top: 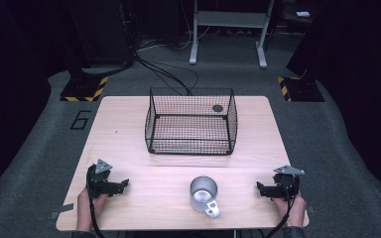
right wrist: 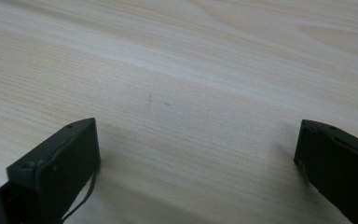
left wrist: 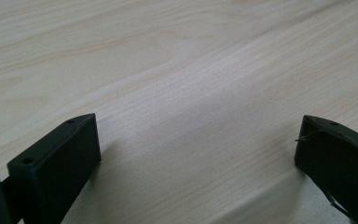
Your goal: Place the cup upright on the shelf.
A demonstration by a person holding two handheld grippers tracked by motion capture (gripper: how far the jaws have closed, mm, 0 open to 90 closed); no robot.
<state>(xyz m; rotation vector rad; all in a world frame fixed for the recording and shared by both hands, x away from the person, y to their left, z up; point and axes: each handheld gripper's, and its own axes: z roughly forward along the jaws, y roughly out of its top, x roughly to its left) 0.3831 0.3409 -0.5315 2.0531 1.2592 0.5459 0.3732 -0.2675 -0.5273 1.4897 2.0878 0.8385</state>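
A metal mug (top: pixel 204 195) stands upright near the table's front edge, its handle toward the person. Behind it, mid-table, sits a black wire basket (top: pixel 191 127), with a small dark round thing (top: pixel 218 108) at its back right. My left gripper (top: pixel 124 184) rests on the wood at the front left, pointing right toward the mug. My right gripper (top: pixel 259 190) rests at the front right, pointing left. In the left gripper view my gripper (left wrist: pixel 198 140) has its jaws wide apart over bare wood; the right gripper (right wrist: pixel 198 140) stands the same way in its own view.
The light wooden table (top: pixel 129 119) stands on grey carpet. Black cables run on the floor behind it, near a grey metal stand (top: pixel 228 29) and two yellow-black striped bases (top: pixel 84 89). A hand holds each gripper at the table's front edge.
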